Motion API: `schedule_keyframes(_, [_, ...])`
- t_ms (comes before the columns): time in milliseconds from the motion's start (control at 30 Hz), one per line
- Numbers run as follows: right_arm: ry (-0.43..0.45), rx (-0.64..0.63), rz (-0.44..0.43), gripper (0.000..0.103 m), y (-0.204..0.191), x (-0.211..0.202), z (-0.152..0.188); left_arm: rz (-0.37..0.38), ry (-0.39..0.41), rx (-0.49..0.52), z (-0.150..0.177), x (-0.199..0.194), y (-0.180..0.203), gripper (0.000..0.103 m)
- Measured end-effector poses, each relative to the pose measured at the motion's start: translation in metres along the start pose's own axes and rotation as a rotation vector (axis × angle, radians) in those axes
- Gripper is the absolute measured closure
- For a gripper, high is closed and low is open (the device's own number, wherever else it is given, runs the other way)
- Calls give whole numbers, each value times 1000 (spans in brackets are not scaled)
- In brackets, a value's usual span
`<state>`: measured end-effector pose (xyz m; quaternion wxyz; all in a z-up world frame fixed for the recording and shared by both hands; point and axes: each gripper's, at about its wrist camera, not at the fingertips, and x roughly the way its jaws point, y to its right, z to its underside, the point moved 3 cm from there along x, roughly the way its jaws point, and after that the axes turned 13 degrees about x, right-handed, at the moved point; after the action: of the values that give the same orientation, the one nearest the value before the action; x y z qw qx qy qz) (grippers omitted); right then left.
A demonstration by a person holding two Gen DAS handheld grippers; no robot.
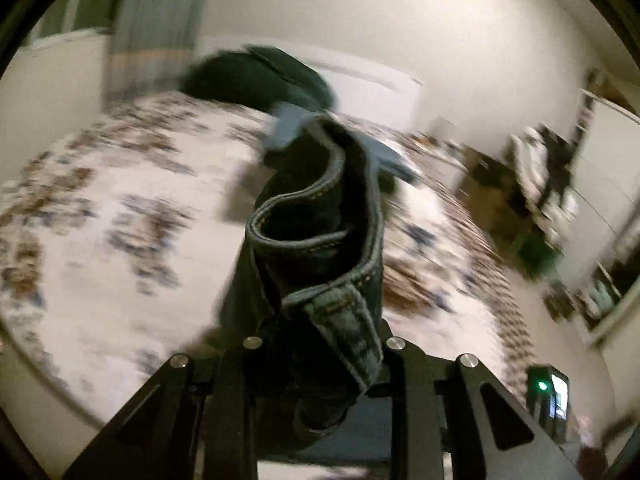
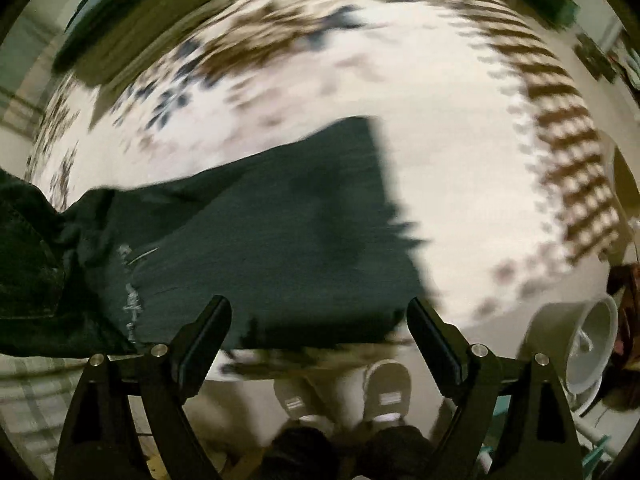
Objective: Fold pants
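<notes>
The left gripper (image 1: 320, 344) is closed on the dark pants (image 1: 320, 216), lifted over the bed (image 1: 120, 208) (white with brown and blue patches). The right gripper (image 2: 318, 320) is open above a pant leg (image 2: 260, 240) lying flat. Pale walls (image 1: 440, 32) stand behind.

Pants (image 2: 260, 232) on patterned bed (image 2: 460, 152)

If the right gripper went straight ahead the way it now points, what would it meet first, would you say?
Probably the dark pants: the open right gripper points at the leg spread on the patterned bedspread, just beyond its fingertips. Motion blur leaves the depth uncertain.
</notes>
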<state>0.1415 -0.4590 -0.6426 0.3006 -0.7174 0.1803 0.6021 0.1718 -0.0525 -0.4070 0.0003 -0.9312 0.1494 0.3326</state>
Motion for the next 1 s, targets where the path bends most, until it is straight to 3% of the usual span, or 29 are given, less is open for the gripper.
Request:
schedule_keyframes(167, [29, 95, 38, 12, 85, -24, -21, 113, -125, 101, 24, 56, 95, 82])
schedule_keyframes(333, [50, 167, 83, 12, 147, -28, -38, 144, -261, 181, 68, 104, 151, 82])
schedule_keyframes(567, [47, 232, 103, 12, 197, -23, -55, 110, -332, 283, 96, 120, 180, 82])
schedule_keyframes(833, [40, 230, 67, 12, 198, -25, -61, 88, -403, 264, 94, 129, 181, 76])
schedule_keyframes(867, [40, 225, 60, 12, 196, -26, -62, 81, -417, 262, 93, 130, 182, 73])
schedule_keyframes(900, [38, 222, 53, 12, 195, -27, -63, 82, -429, 264, 93, 130, 183, 63])
schedule_keyframes(933, [33, 220, 38, 11, 193, -28, -64, 99, -448, 263, 94, 132, 185, 41])
schedule_keyframes(1000, [17, 223, -4, 3, 189, -31, -67, 116, -472, 263, 95, 131, 187, 15])
